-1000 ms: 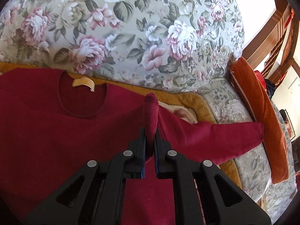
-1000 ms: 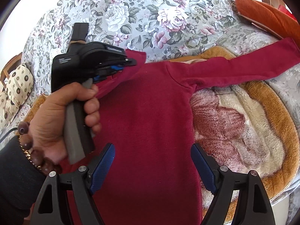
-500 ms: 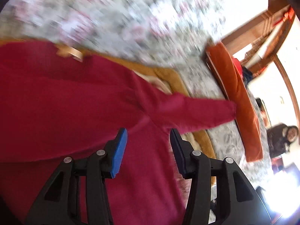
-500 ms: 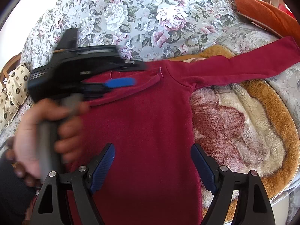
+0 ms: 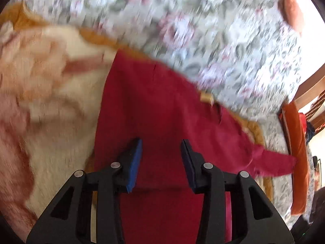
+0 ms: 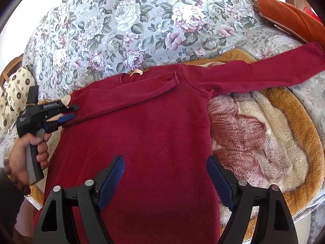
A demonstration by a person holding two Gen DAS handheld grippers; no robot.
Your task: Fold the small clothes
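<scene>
Your left tongs (image 6: 68, 114) gape empty beside the folded-in sleeve (image 6: 126, 93); right tongs (image 6: 164, 180) wide open, empty, above the red top (image 6: 142, 142) lying flat on the fleece blanket (image 6: 264, 132). Likely next: pinch the outstretched sleeve (image 6: 264, 69), fold inward.

White lettering on top of left gripper (image 6: 70, 112) body, too small to read. Tan neck label (image 6: 136, 73) on red top (image 6: 142, 132): blank. No other text.
</scene>
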